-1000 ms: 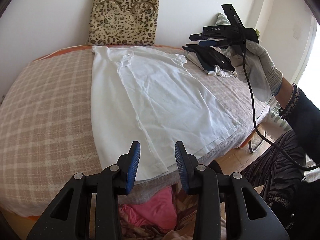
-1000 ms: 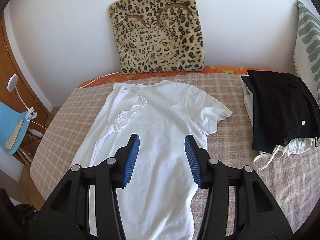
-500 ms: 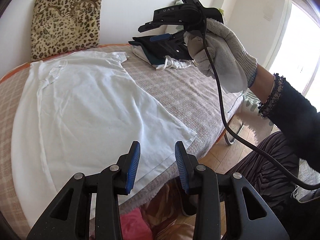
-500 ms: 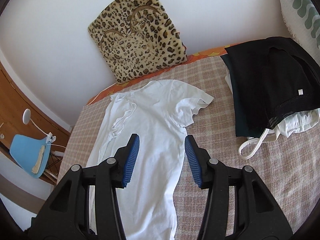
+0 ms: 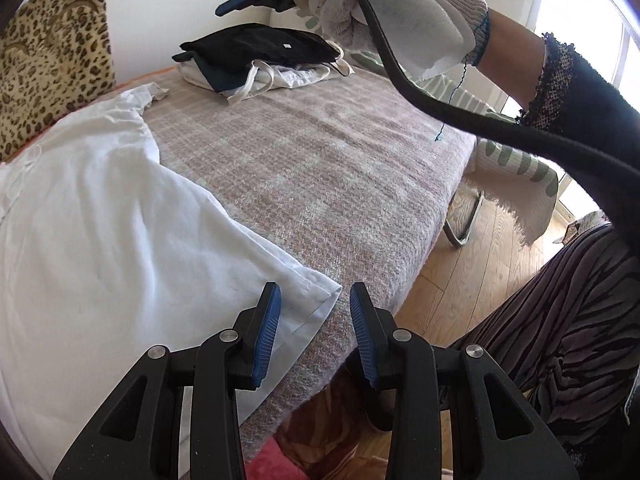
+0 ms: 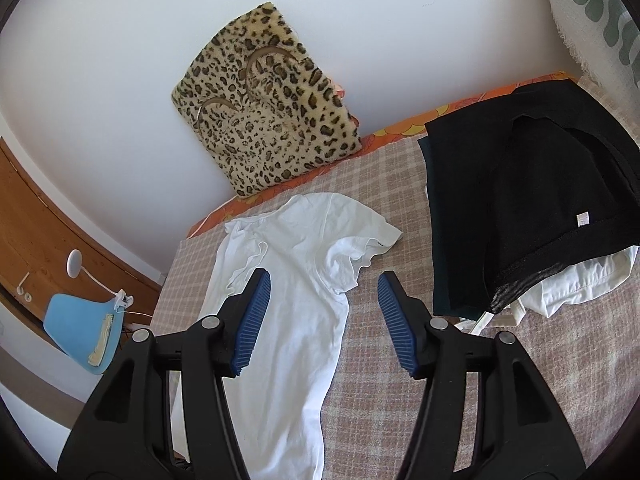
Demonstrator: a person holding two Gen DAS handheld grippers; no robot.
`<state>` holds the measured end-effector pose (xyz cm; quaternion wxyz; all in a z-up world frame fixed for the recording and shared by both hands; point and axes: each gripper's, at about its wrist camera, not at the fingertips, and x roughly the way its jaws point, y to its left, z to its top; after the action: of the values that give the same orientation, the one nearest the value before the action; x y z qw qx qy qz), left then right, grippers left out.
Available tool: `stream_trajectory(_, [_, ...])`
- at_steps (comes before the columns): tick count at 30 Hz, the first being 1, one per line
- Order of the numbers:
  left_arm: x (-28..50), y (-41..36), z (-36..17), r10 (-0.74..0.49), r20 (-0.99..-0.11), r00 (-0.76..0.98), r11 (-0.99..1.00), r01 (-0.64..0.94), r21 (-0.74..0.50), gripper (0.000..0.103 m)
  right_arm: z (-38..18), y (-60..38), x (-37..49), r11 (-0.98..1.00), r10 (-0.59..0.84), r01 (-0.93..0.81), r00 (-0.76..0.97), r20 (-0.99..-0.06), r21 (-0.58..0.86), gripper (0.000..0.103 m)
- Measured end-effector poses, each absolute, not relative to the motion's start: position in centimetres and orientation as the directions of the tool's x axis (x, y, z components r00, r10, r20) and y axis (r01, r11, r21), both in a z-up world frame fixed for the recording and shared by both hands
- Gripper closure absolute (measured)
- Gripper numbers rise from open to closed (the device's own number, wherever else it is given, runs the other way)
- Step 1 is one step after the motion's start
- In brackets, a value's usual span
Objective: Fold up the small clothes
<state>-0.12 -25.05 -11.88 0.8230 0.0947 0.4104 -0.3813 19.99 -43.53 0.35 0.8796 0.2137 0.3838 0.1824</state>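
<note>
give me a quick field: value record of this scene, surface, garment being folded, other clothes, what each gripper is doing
surface: bed with plaid cover
garment: white t-shirt, spread flat, not yet folded
other clothes: folded stack, black piece on top, white under it, apart from the shirt on its right
backdrop: leopard cushion leaning on the wall
left gripper: fingers open, at the shirt's hem corner, nothing held
right gripper: fingers open, above the shirt near its sleeve, nothing held

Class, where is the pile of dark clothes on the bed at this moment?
In the right wrist view the dark pile lies at the bed's far right, right of the white T-shirt and near the leopard cushion.
</note>
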Motion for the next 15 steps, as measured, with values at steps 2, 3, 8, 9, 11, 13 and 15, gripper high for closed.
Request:
stream_trajectory(2, [-0.3, -25.4, -12.0, -0.540, -0.742, 0.397, 0.692, 0.712, -0.123, 0.069, 0.3, -43.6, 20.5, 0.841, 0.486, -0.159, 0.639, -0.596, 0.517, 0.044])
stream_trajectory(3, [-0.3, -25.6, -12.0, -0.534, -0.742, 0.406, 0.691, 0.716, -0.106, 0.069, 0.3, -43.5, 20.8, 0.840, 0.491, -0.163, 0.637, -0.595, 0.518, 0.044])
stream_trajectory(8, [1.6, -24.3, -12.0, -0.585, -0.736, 0.341, 0.678, 0.703, -0.213, 0.098, 0.1, -41.6, 23.0, 0.837, 0.510, -0.195, 0.616, -0.600, 0.511, 0.044])
stream_trajectory(9, [2.3, -23.9, -11.9, -0.596, -0.733, 0.326, 0.682, 0.688, -0.248, 0.098, -0.2, -41.1, 23.7, 0.837, 0.513, -0.198, 0.609, -0.604, 0.511, 0.044])
stream_trajectory(11, [2.7, -23.0, -11.5, -0.601, -0.727, 0.331, 0.696, 0.664, -0.273, 0.098, -1.0, -40.1, 25.3, 0.839, 0.514, -0.196, 0.592, -0.621, 0.508, 0.044])
stream_trajectory(13, [2.7, -22.6, -11.1, -0.612, -0.716, 0.337, 0.696, 0.659, -0.285, 0.099, -2.3, -39.1, 27.1, 0.853, 0.495, -0.171, 0.567, -0.658, 0.494, 0.044])
stream_trajectory(15, [2.6, -22.4, -10.8, -0.620, -0.706, 0.343, 0.696, 0.656, -0.292, 0.099, -4.0, -38.5, 29.2, 0.874, 0.455, -0.119, 0.542, -0.706, 0.471, 0.044])
